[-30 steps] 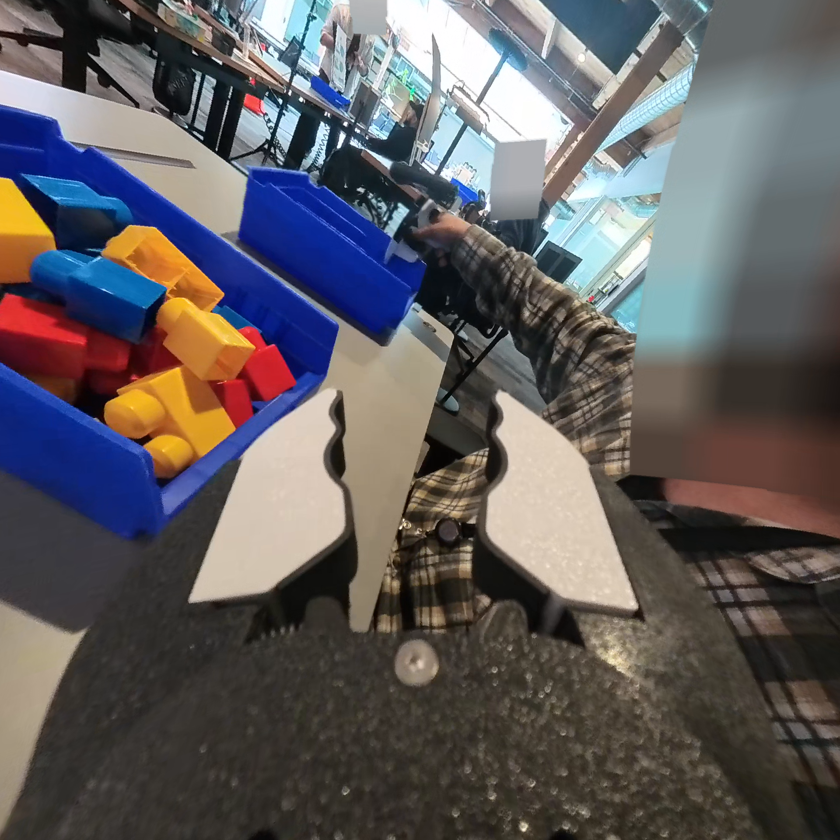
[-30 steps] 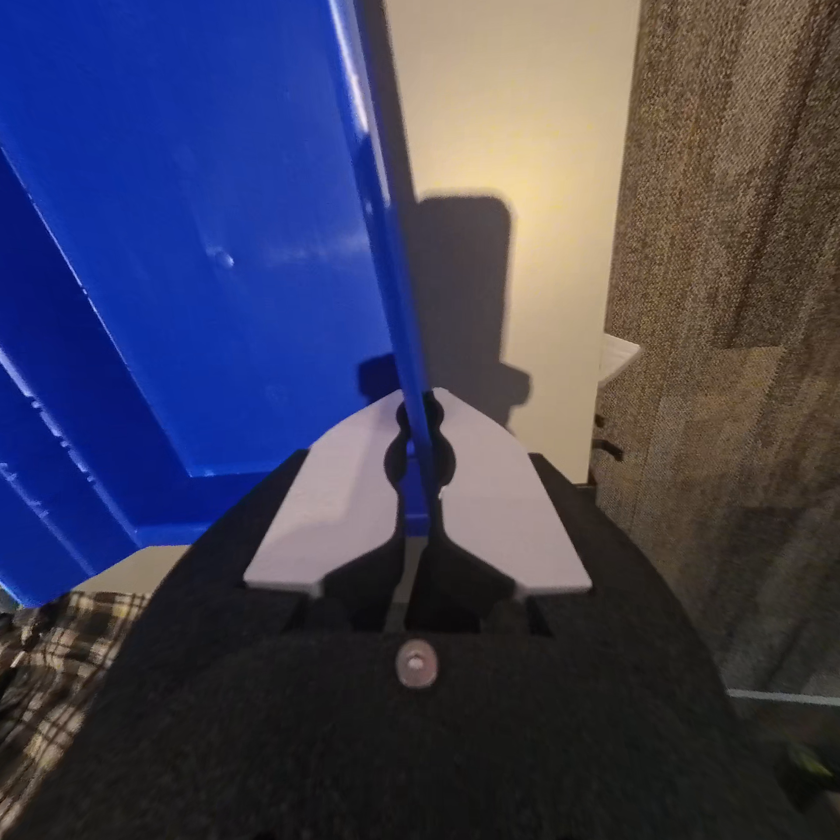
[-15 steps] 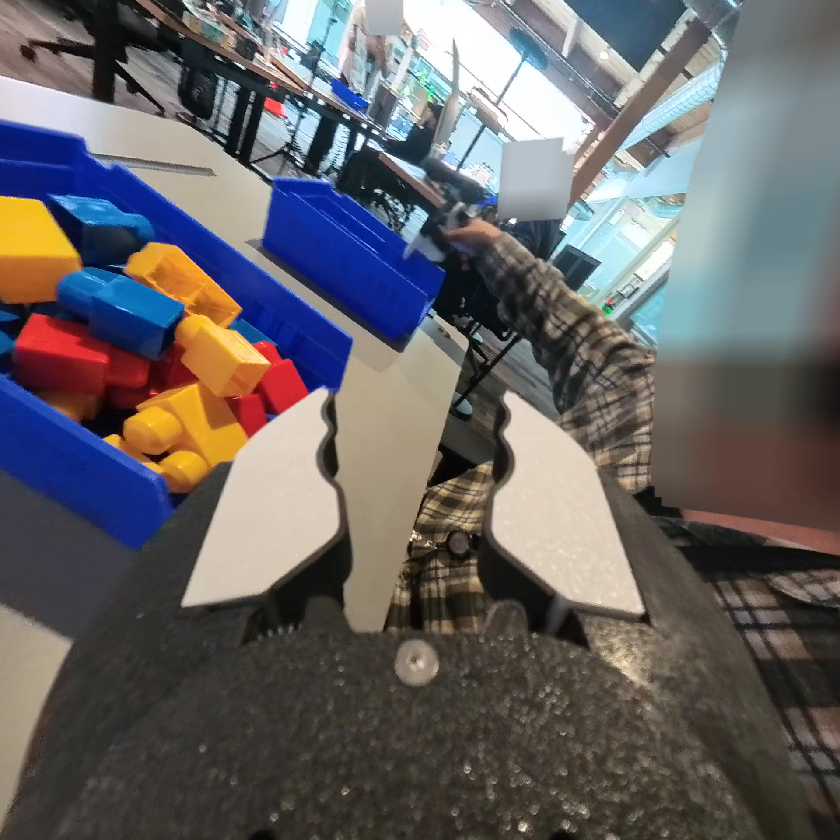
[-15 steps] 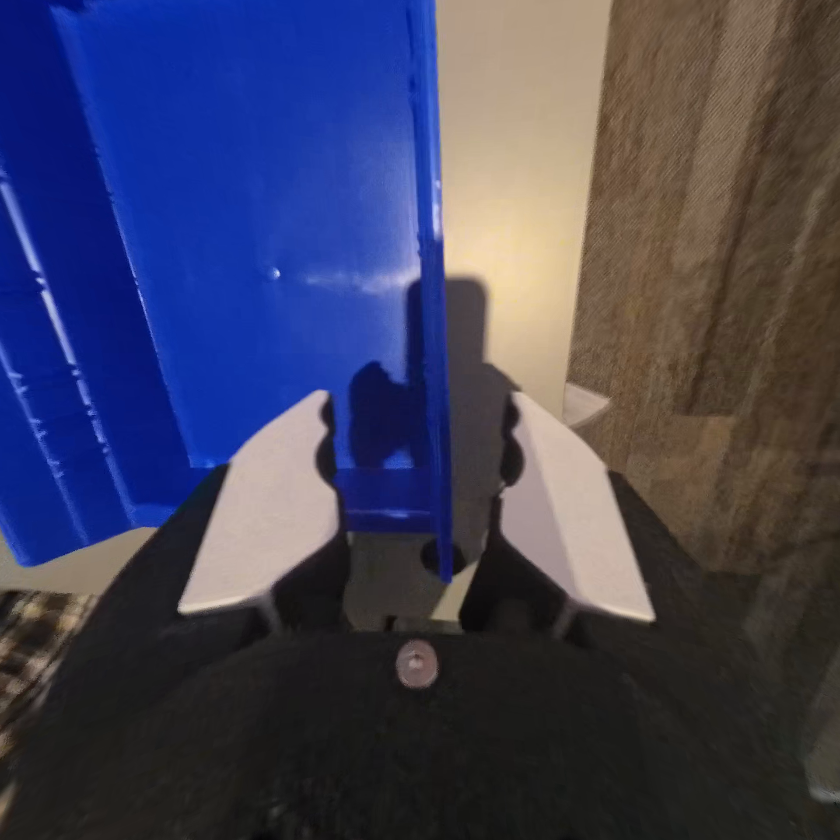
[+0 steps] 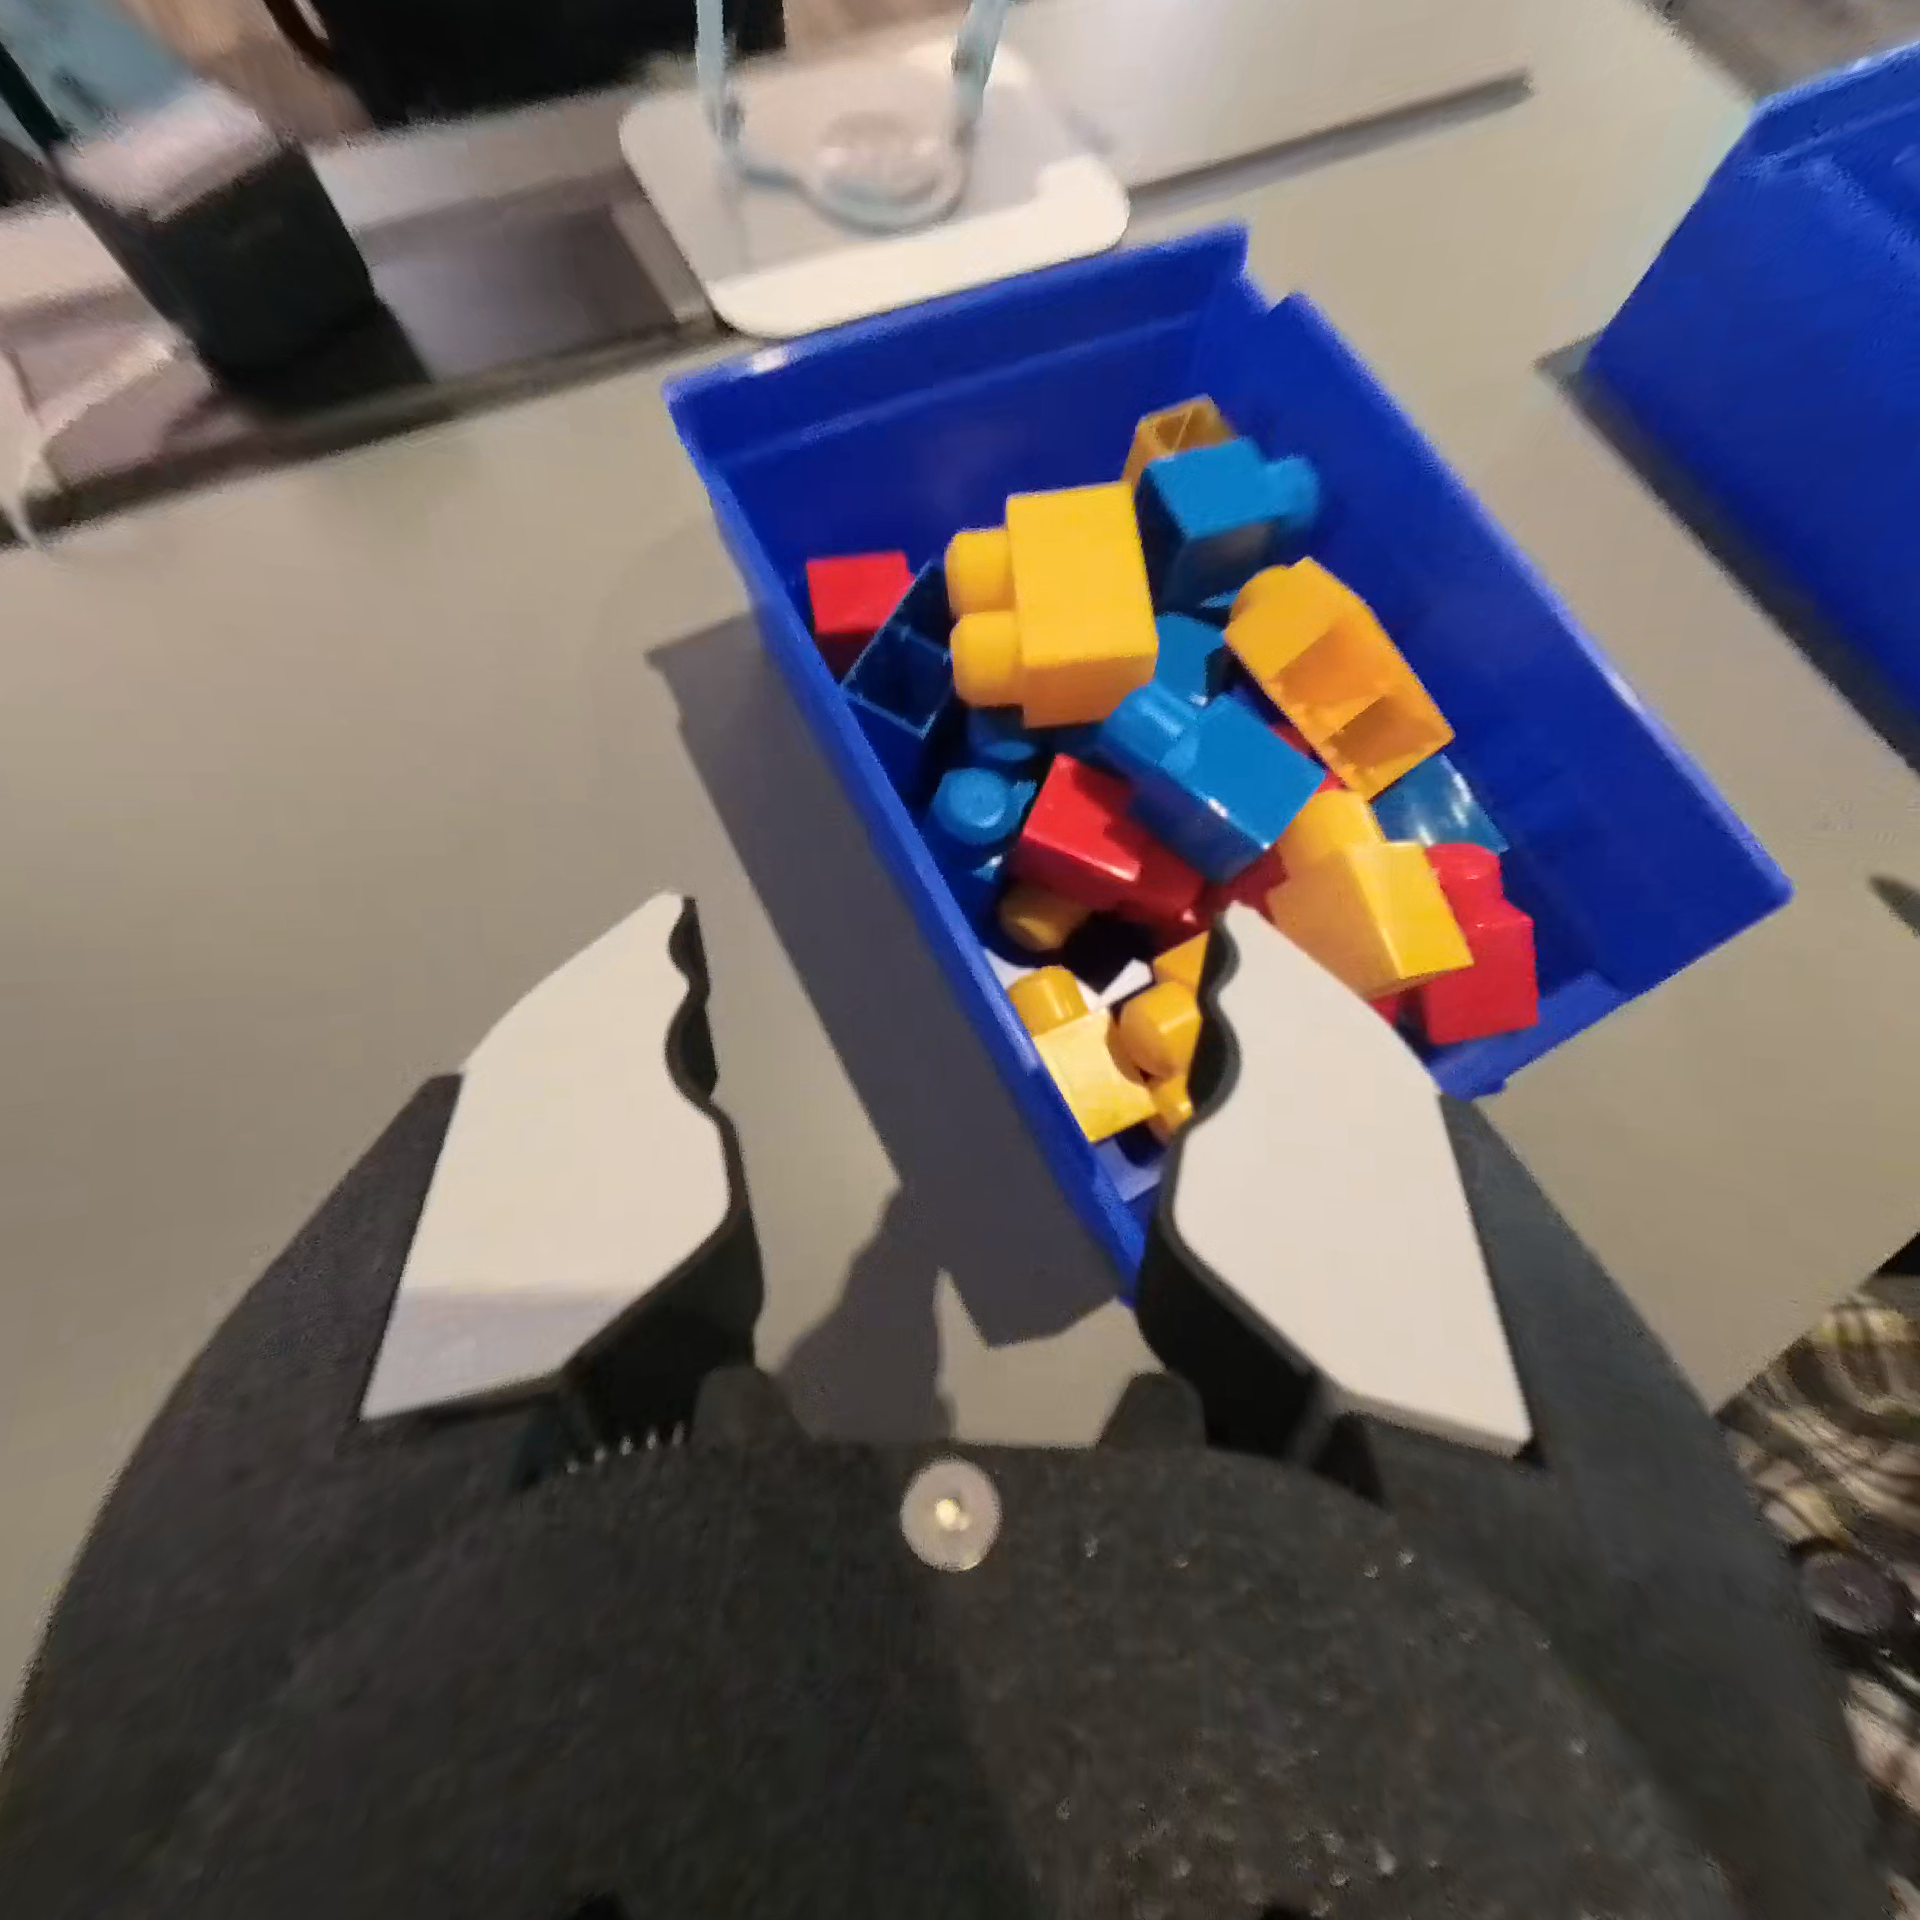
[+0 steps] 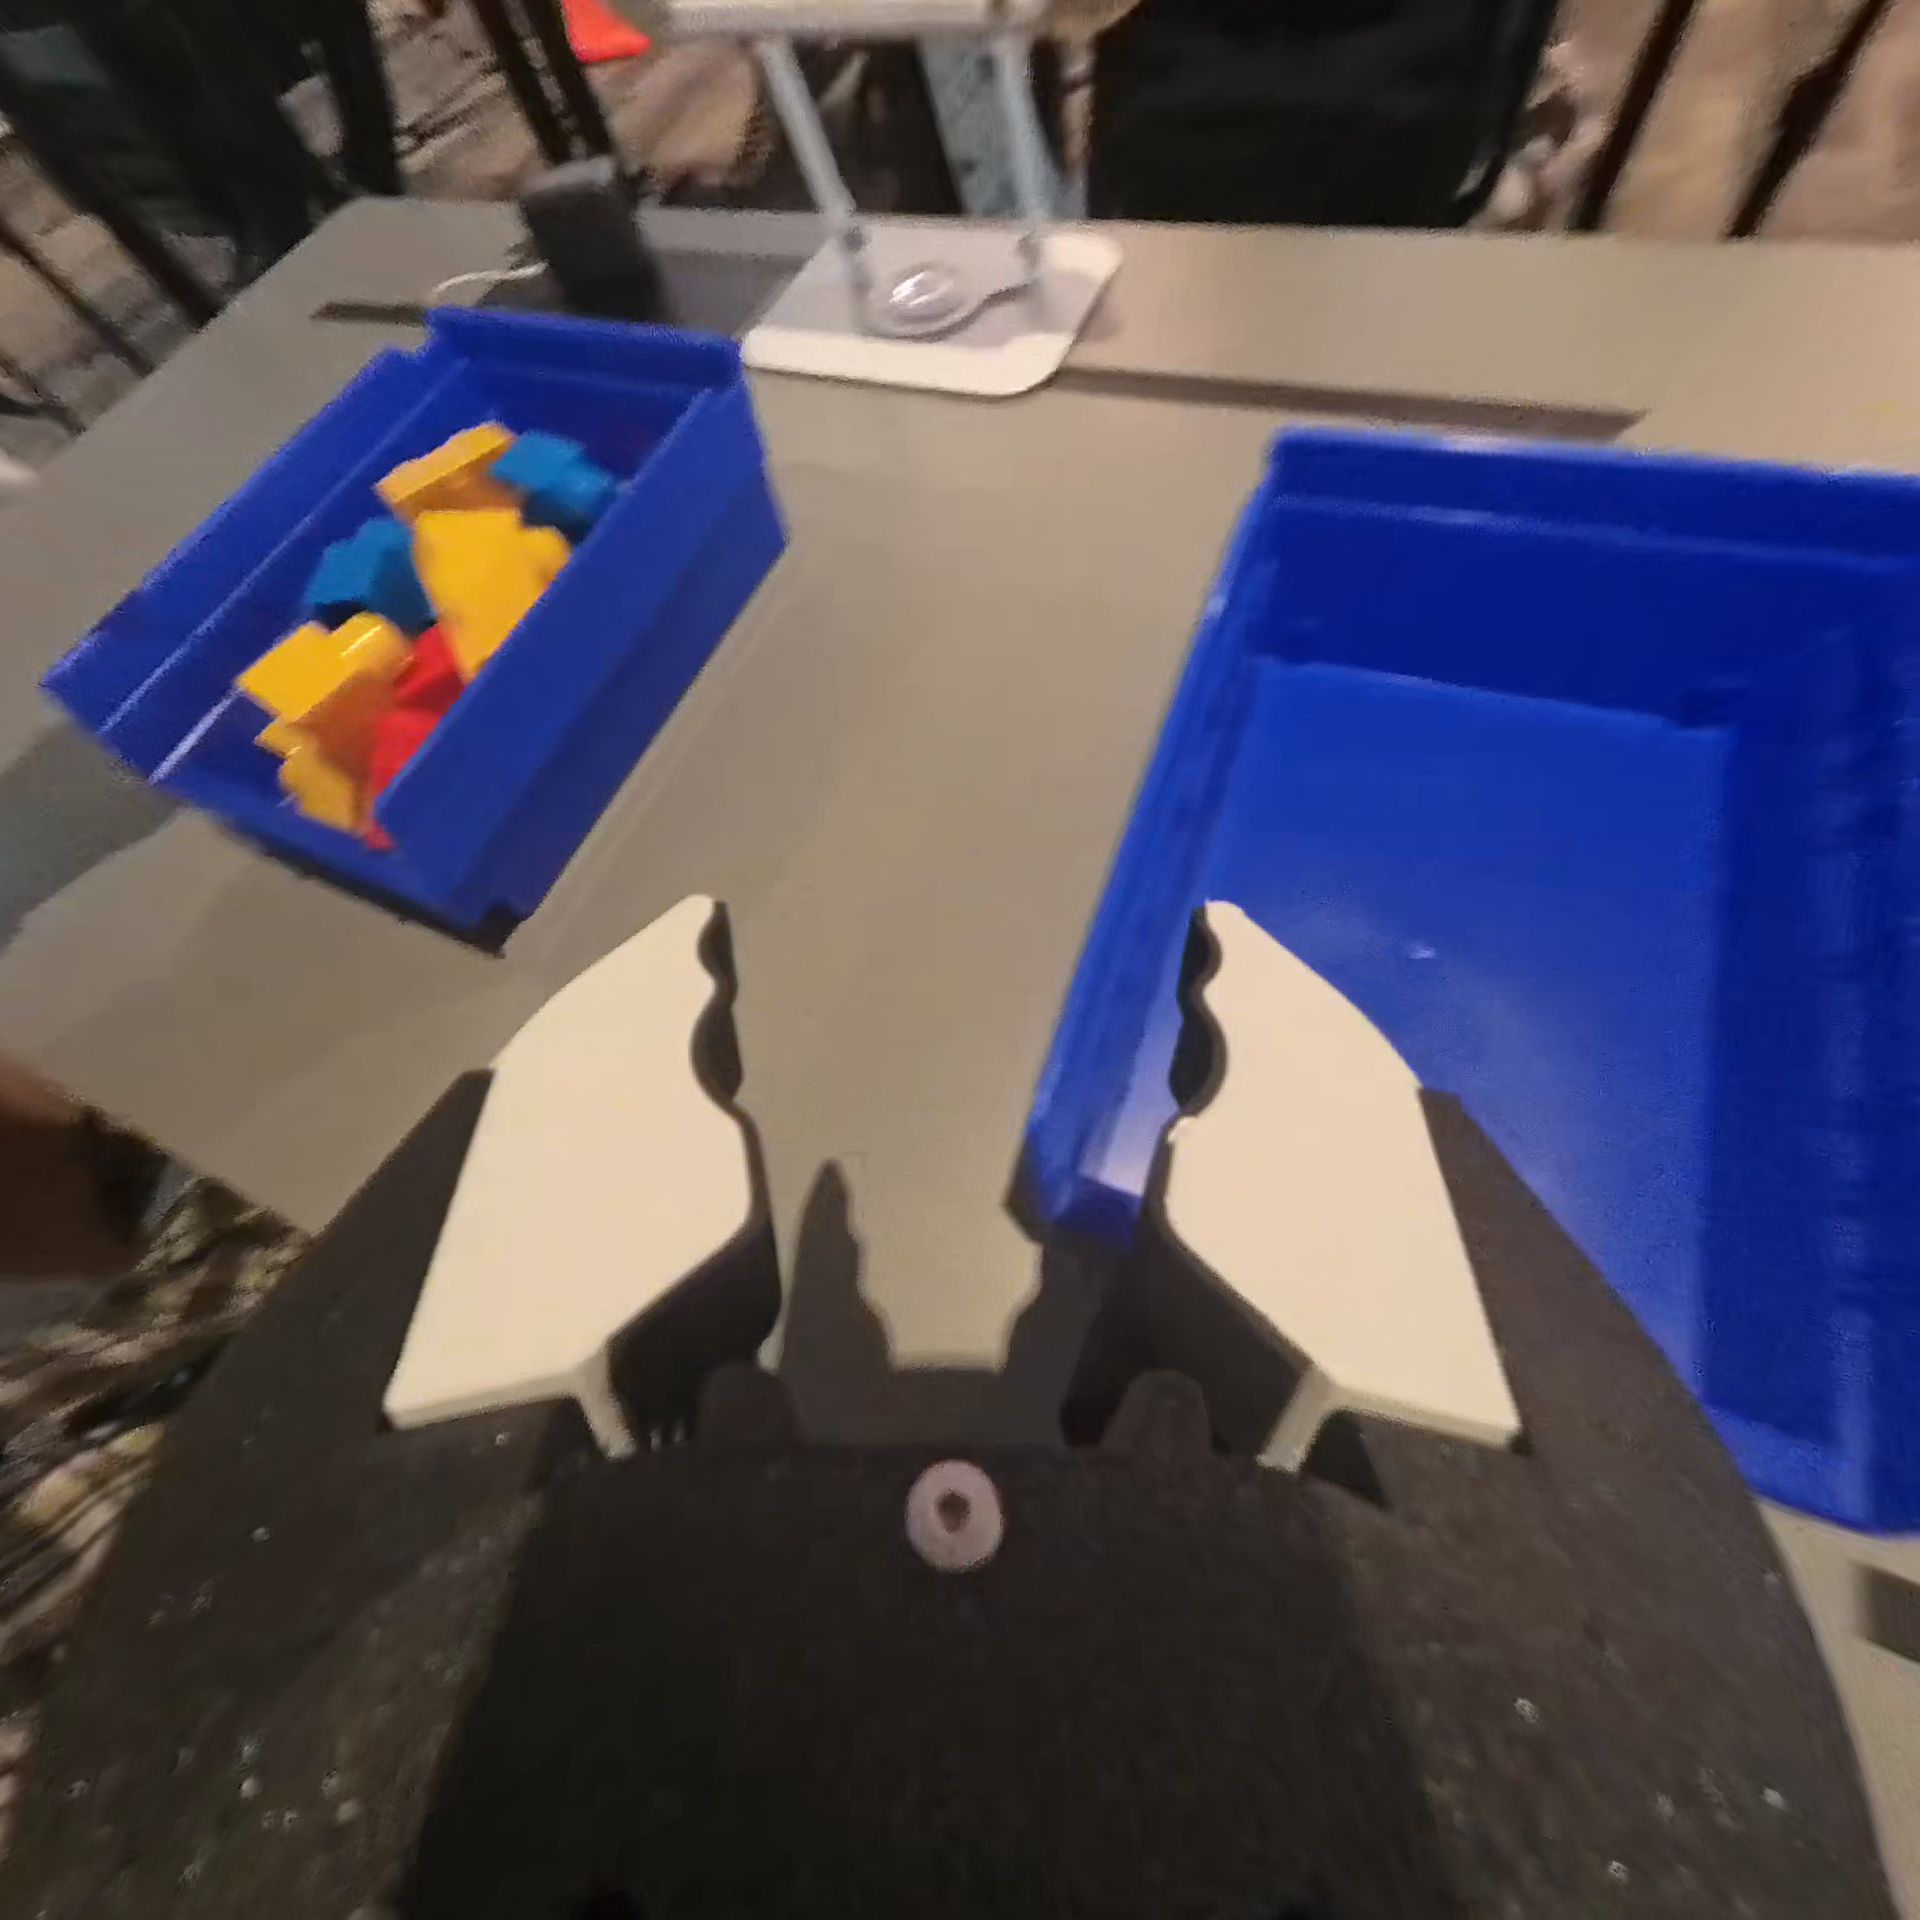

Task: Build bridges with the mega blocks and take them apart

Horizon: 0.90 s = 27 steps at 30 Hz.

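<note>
Grey table (image 5: 312, 727) was seen carrying a block-filled blue bin (image 5: 1621, 790) at one o'clock; left tool (image 5: 951, 997) and right tool (image 6: 961, 997) were spread wide, empty.

Right tongs (image 6: 956, 997) released empty bin (image 6: 1558, 935); now gaping.

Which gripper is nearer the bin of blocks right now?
Left. The left gripper, open, sits at the near end of the bin of blocks. The right gripper, open, is beside the empty bin, across bare table.
</note>
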Available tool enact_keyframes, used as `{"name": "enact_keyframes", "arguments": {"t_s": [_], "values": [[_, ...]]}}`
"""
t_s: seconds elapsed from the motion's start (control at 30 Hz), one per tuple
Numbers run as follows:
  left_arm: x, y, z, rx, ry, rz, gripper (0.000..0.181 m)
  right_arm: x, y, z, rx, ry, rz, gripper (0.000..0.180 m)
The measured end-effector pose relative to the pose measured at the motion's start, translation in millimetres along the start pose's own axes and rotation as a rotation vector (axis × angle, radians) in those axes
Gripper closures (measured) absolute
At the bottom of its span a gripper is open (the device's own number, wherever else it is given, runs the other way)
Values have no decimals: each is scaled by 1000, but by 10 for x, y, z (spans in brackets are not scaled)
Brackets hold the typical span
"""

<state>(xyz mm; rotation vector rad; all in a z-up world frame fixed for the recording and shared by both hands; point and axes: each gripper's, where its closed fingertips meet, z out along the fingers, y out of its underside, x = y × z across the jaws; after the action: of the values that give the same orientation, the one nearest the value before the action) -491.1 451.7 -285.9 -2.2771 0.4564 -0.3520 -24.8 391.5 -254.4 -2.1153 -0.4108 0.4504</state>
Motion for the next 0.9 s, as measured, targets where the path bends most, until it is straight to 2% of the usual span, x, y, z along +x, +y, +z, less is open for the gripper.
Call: {"name": "enact_keyframes", "arguments": {"t_s": [0.23,0.3,0.37,0.53,0.77,0.9], "values": [[-20,503,436,-347,-10,-77,100,-364,396,268,-44,-168,40,107],[52,578,524,-409,41,-86,113,-396,434,287,-52,-190,46,108],[151,598,588,-441,105,-78,149,-429,448,281,-46,-214,53,113],[-104,646,584,-506,-20,-76,174,-486,469,268,-10,-268,75,126],[-472,813,330,-472,-72,-158,176,-693,534,384,-6,-400,125,144],[-824,997,59,-447,-122,-216,176,-775,538,467,-19,-412,102,145]]}}
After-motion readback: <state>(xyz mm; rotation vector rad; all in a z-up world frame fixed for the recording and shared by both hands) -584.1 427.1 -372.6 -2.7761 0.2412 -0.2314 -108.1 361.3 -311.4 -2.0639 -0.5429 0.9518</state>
